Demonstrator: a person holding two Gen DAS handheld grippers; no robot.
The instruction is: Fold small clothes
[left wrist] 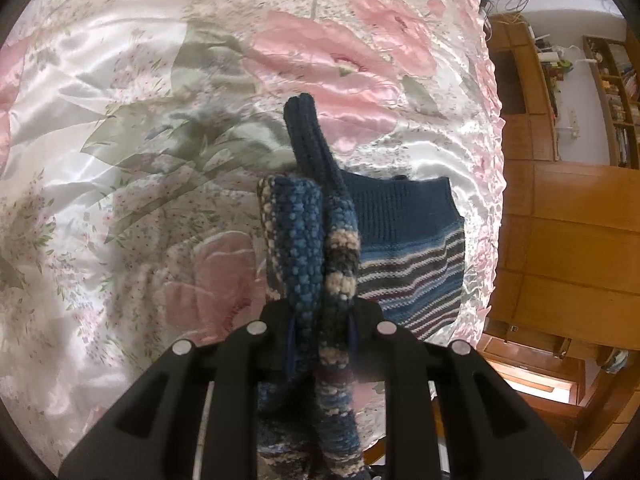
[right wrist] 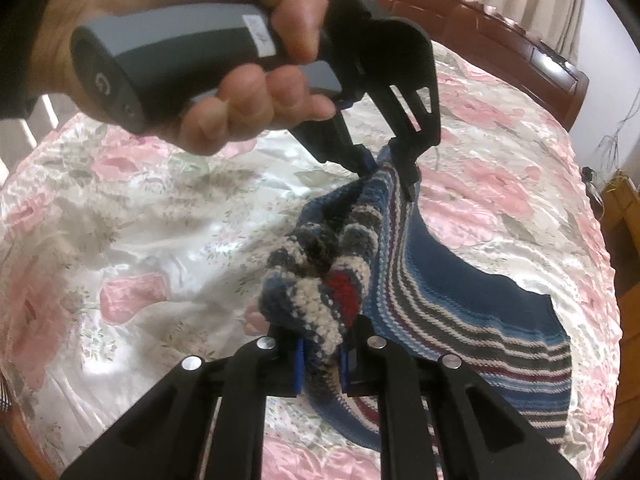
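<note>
Nearest our right wrist lens, at the bottom centre of the frame, the right gripper (right wrist: 322, 354) is clamped on a bunched edge of the sweater (right wrist: 436, 300), its blue pads (right wrist: 299, 366) pressed against the thick knit on both sides. From there the sweater, striped in blue, white, grey and maroon with a plain dark blue band, hangs to the lower right and trails onto the bedspread (right wrist: 140, 220). Toward the upper centre of that frame we see the left gripper (right wrist: 390, 164) pinching another raised part of the same sweater, and a hand (right wrist: 224, 76) wrapped round its grey handle in the upper left.

In the left wrist view, the left gripper (left wrist: 322, 312) sits at the bottom centre, closed on a thick fold of the knit that rises between its fingers. The sweater (left wrist: 416, 240) spreads to the right of centre, with a dark blue sleeve (left wrist: 310, 136) pointing up the middle of the frame. The floral pink and white satin bedspread (left wrist: 140, 120) fills the left and top. A wooden headboard (right wrist: 500, 36) curves along the upper right of the right wrist view, and wooden cabinets (left wrist: 560, 208) with shelves (left wrist: 616, 92) stand at the right edge of the left wrist view
</note>
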